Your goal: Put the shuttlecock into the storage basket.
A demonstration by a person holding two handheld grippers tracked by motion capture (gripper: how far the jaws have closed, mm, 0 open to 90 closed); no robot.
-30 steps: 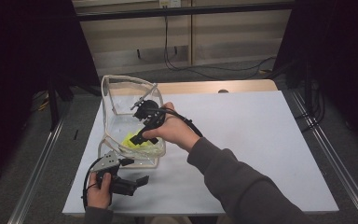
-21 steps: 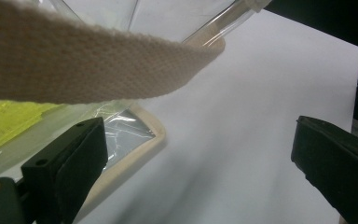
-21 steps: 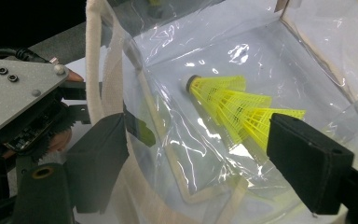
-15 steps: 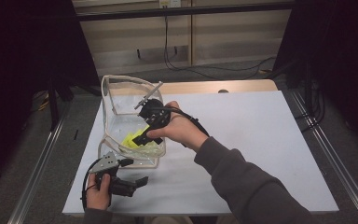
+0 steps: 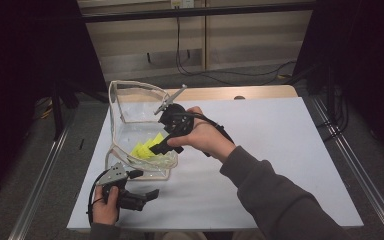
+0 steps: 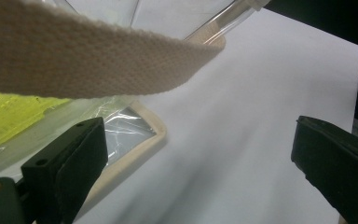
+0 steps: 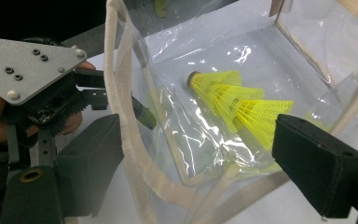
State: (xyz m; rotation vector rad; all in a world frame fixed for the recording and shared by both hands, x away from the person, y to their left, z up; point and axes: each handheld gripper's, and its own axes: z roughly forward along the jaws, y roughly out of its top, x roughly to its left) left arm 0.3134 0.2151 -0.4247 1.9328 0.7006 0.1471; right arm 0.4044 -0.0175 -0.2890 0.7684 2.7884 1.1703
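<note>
Clear bag point(image 5: 130, 125) seen lying on white table point(image 5: 280, 150), mouth toward person. Yellow shuttlecocks point(image 7: 235, 100) stacked inside bag, resting on its lower wall, untouched by jaws. Right gripper point(image 5: 156, 148) held at bag mouth, jaws just opened wide, nothing between them. Left gripper point(image 5: 150, 193) rested on table just beside bag's strap point(image 6: 88, 60), jaws spread, empty. Placing judged done; withdrawal and perhaps bag closing judged left.

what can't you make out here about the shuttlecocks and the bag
- How many yellow shuttlecocks: they nest together, right gripper view; in the high view the right hand-held gripper covers part.
- Clear bag: its far side is cut off, right gripper view.
- Bag strap: blurred and cut off, left gripper view.
</note>
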